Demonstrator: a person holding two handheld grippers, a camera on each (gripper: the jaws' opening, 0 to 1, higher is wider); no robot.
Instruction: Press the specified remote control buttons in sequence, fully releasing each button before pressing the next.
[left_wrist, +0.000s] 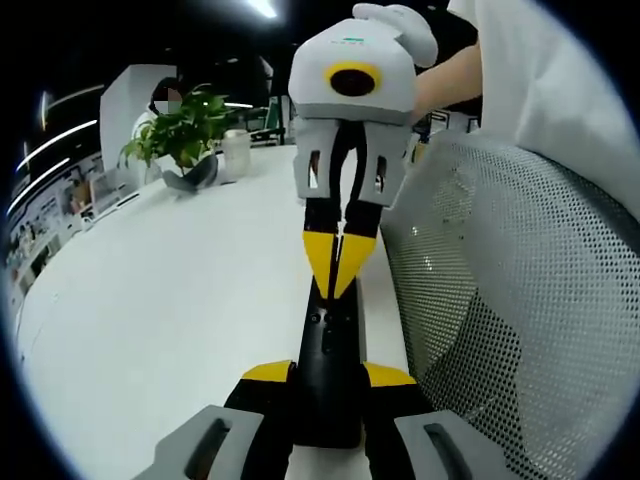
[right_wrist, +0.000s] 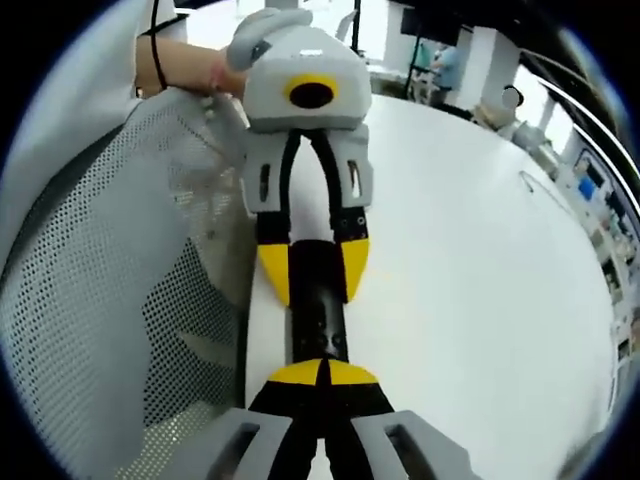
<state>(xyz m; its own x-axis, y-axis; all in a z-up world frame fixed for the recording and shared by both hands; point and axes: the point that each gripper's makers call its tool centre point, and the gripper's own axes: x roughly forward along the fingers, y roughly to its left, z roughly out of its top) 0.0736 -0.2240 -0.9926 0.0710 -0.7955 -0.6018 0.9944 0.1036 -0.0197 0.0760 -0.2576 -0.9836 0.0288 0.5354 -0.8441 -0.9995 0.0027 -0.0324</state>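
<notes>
L tool clamps remote at worktop edge; R tool, tips shut, presses it: risk of slip off edge beside chair.

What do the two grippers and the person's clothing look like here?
Both the left gripper and the right gripper have grey-white bodies, black jaws with yellow tips, and slotted grey housings. Each housing carries a yellow ring around its dark front opening. The person wears a white sleeve.

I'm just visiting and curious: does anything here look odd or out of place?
Only mildly: the black remote sits at the white table's very edge beside a mesh chair, clamped by the left tool while the right tool's closed tips touch it.
</notes>
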